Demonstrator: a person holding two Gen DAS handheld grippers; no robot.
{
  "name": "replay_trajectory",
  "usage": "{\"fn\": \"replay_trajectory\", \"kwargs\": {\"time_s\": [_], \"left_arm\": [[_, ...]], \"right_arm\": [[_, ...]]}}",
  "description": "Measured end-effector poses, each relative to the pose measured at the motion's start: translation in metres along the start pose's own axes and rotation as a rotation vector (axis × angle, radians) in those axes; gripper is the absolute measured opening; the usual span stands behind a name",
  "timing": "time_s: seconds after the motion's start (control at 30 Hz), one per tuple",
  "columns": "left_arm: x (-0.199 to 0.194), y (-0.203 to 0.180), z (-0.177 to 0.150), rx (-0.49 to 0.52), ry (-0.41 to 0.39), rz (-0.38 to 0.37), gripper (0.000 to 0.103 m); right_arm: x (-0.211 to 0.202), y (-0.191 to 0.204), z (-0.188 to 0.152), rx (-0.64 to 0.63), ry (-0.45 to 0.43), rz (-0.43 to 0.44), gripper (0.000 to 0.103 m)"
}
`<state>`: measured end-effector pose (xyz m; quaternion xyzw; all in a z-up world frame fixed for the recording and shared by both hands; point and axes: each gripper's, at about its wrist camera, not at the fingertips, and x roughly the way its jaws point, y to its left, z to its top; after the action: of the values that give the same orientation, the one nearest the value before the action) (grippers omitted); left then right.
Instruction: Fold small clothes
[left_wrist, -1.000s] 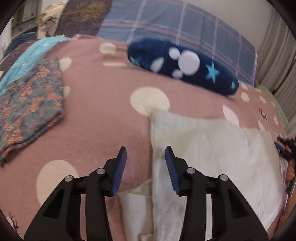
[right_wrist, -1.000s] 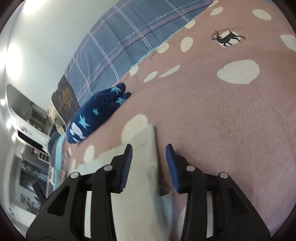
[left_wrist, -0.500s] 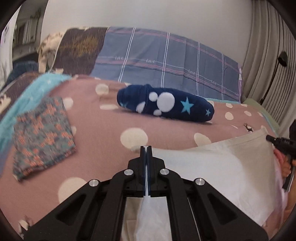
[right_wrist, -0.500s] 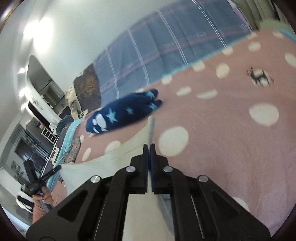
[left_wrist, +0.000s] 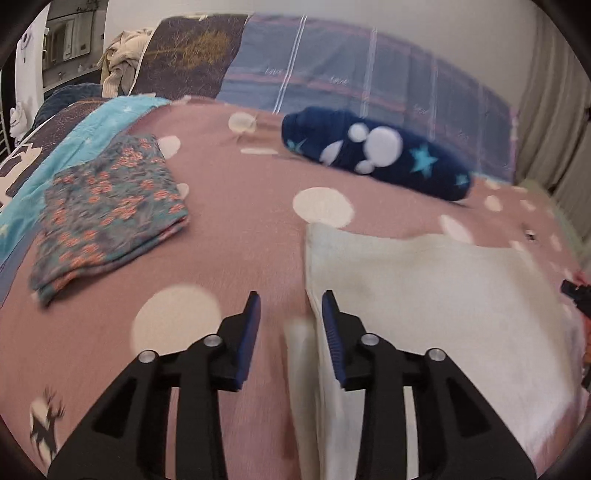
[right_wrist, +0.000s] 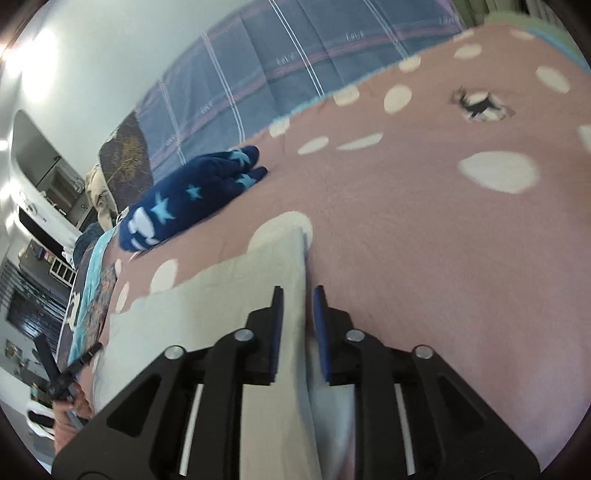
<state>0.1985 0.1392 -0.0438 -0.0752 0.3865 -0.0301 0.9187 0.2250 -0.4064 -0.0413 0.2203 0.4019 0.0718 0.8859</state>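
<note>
The cream garment (left_wrist: 424, 295) lies flat on the pink dotted bedspread (left_wrist: 240, 251), folded into a rough rectangle. Its far edge runs just short of a large pale dot; its left edge runs straight toward the camera in the left wrist view.

Left tongs (left_wrist: 290, 321): jaws part-way apart and opening. The garment's left edge lies beside the right-hand pad, and a narrow underlying flap shows in the gap. No pad presses on the cloth. The picture is blurred here, so contact with the right-hand pad cannot be confirmed.

Right tongs (right_wrist: 298, 317): jaws narrow and opening. The garment's right edge (right_wrist: 258, 288) runs up between them, with its far corner just beyond the tips. The cloth lies under the left-hand pad's side of the gap; neither pad pinches it.

Surroundings:
- A folded floral garment (left_wrist: 107, 214) lies well apart on the left, near the bedspread's edge, beside a turquoise blanket (left_wrist: 74, 147).
- A navy star-patterned plush item (left_wrist: 376, 151) lies beyond the cream garment, clear of it.
- A plaid pillow (left_wrist: 351, 81) stands against the wall at the head of the bed.

Open bedspread lies between the two garments and, in the right wrist view, broadly to the right of the cream garment. A hand (right_wrist: 68, 410) gripping the other tool's handle shows at the lower left of that view.
</note>
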Motion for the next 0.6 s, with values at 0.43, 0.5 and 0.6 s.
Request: {"fn": "replay_trajectory", "kwargs": {"time_s": [0.43, 0.5, 0.6], "left_arm": [[-0.091, 0.005, -0.143, -0.049, 0.095, -0.078, 0.048], [-0.103, 0.007, -0.151, -0.081, 0.097, -0.081, 0.048], [-0.111, 0.003, -0.162, -0.101, 0.110, -0.145, 0.049]], "right_arm": [[-0.111, -0.012, -0.175, 0.003, 0.029, 0.019, 0.028], [-0.117, -0.015, -0.180, 0.034, 0.025, 0.015, 0.029], [-0.127, -0.016, -0.192, 0.060, 0.026, 0.014, 0.029]]}}
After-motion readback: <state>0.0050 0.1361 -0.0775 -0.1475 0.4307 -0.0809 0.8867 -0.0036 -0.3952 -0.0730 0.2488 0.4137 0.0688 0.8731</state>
